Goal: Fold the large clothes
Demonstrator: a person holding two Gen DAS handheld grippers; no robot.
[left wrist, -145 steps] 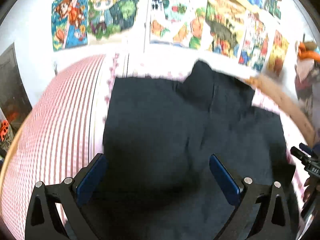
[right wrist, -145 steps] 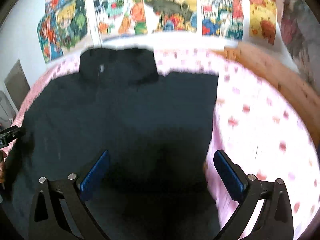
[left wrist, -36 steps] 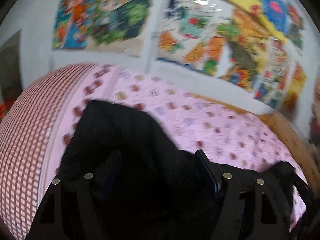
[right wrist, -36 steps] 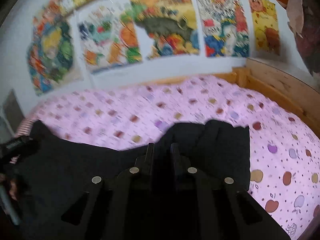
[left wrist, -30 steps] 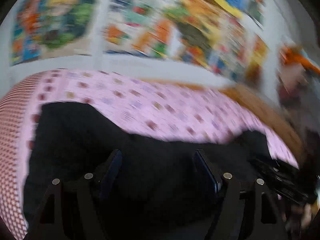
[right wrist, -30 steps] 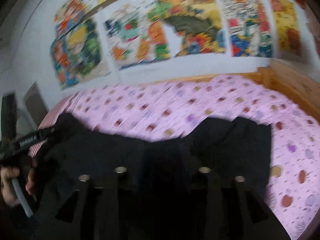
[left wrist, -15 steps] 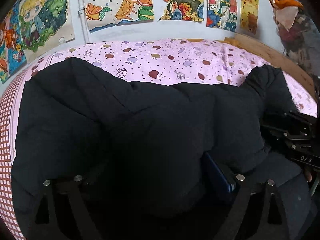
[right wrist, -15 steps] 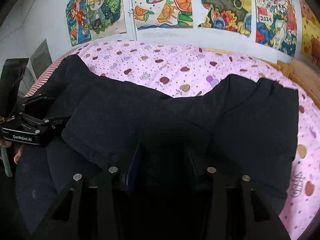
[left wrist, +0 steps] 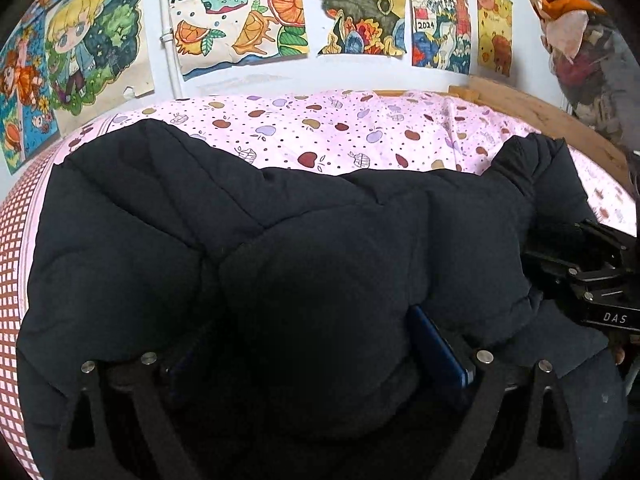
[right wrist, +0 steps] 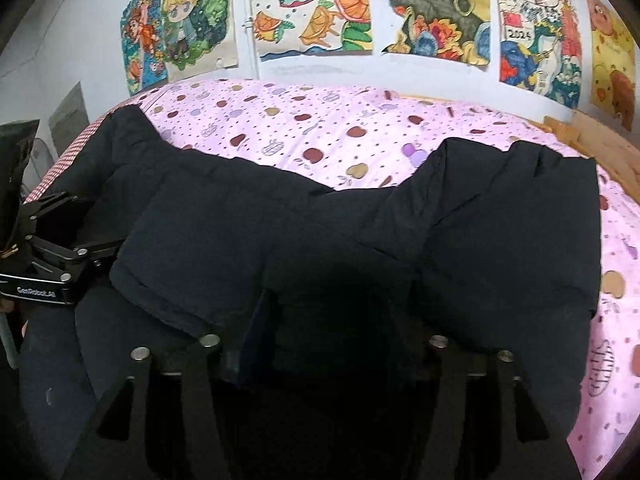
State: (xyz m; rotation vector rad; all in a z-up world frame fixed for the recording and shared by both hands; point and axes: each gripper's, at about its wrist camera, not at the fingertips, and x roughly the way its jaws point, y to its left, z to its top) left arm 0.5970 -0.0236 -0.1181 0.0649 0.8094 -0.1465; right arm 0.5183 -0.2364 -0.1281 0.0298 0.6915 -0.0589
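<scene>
A black padded jacket (left wrist: 168, 216) lies across the pink apple-print bed sheet (left wrist: 344, 128), with one layer folded over on top of it. My left gripper (left wrist: 308, 332) rests low on the fold. Its jaws are opening, cloth bulges between them, and the right blue pad (left wrist: 436, 356) shows bare. My right gripper (right wrist: 332, 312) sits on the jacket (right wrist: 520, 232) further right. Its jaws are opening too, dark cloth lies between them, and its left pad (right wrist: 256, 332) is uncovered. Each gripper shows in the other's view: the left gripper (right wrist: 52, 264) and the right gripper (left wrist: 592, 276).
Colourful posters (left wrist: 240, 16) cover the wall behind the bed. A wooden bed frame (left wrist: 532, 108) runs along the right side. A red-checked cloth (left wrist: 12, 240) borders the sheet on the left. Hanging clothes (left wrist: 568, 28) fill the top right corner.
Both grippers came down with the jacket's lifted edge and laid it over the rest of the jacket. Both pairs of jaws have widened, and the cloth now rests loose between them.
</scene>
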